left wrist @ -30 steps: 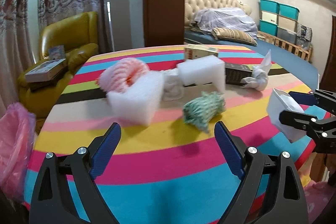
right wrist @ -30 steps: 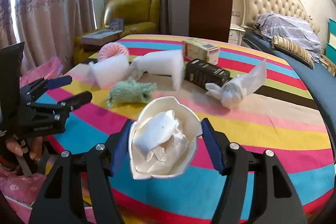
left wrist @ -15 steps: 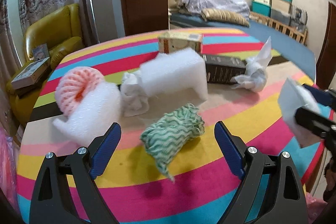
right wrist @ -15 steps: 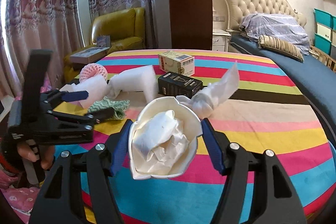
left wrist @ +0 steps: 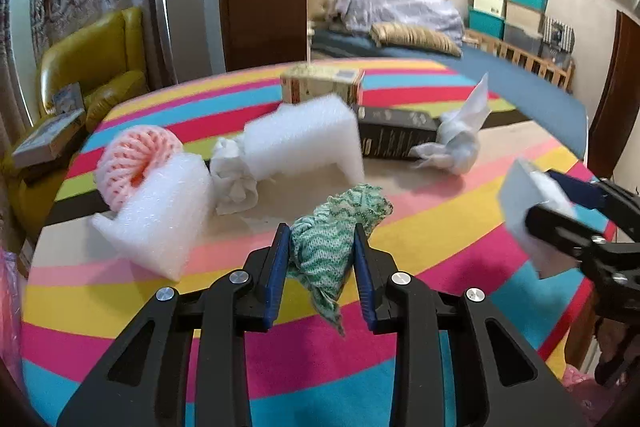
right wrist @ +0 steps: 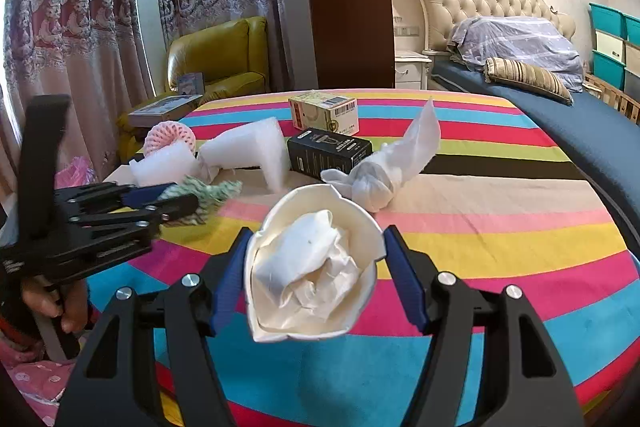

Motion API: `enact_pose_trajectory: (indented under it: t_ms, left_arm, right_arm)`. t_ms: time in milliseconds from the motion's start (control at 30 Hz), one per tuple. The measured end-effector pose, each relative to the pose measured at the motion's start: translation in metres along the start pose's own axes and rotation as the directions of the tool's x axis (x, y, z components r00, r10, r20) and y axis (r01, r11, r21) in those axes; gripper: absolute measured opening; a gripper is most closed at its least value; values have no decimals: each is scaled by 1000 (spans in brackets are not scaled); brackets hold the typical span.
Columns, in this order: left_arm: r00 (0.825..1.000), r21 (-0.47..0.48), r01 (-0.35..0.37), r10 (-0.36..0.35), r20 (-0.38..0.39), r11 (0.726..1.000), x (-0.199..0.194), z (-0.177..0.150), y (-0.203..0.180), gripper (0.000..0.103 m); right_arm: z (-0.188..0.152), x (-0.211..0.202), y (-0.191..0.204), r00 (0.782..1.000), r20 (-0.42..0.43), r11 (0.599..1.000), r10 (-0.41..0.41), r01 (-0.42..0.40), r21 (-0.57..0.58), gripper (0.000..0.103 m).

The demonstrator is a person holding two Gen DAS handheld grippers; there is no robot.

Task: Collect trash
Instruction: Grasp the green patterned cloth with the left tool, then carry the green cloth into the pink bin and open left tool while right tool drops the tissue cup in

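Observation:
A crumpled green-and-white cloth [left wrist: 340,211] lies on the striped round table [left wrist: 120,307]. My left gripper [left wrist: 320,231] is closing its jaws, and both blue pads press on the cloth's sides. The right wrist view shows the same grip from the side, the left gripper [right wrist: 176,201] holding the cloth [right wrist: 218,191]. My right gripper [right wrist: 316,233] is shut on a squashed white paper cup [right wrist: 312,267] stuffed with crumpled paper and holds it above the table's near edge. That cup [left wrist: 524,203] shows at the right of the left wrist view.
Behind the cloth lie two white foam pieces [left wrist: 304,139], a pink foam net [left wrist: 132,159], a small tissue wad [left wrist: 234,175], a knotted white tissue [left wrist: 456,143], a black box [left wrist: 396,139] and a beige box [left wrist: 320,87]. A pink bag [right wrist: 72,171] hangs at the left, with a yellow armchair [right wrist: 220,55] behind.
My left gripper has moved forward over the green cloth and its wide-open jaws have come together on it. The right gripper still holds the cup and has rolled slightly.

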State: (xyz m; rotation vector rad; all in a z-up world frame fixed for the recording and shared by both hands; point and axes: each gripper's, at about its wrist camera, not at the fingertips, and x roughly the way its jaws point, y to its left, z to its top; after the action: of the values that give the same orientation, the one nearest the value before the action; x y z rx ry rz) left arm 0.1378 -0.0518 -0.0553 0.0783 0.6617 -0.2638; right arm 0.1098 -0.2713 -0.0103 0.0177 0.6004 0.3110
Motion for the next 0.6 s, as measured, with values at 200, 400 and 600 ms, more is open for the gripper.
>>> enact_pose_trajectory:
  t_ms: [200,400,600]
  left_arm:
    - [998,17,-9,8,63,1000,-18,-12,-7,29]
    - [996,-11,-29,30,88,1000,-31,-16,1,29]
    - [989,-16,-74,76,124,997,-49,-23,11,29]
  right_arm:
    - [-4,-2,1,1000,-1,1000,-5,5,1,64]
    - [-6,-3,-1,1000,3,1000,3,-3,12,64]
    - [-6,-4,5,1000,5,1000,11,-11,-7,64]
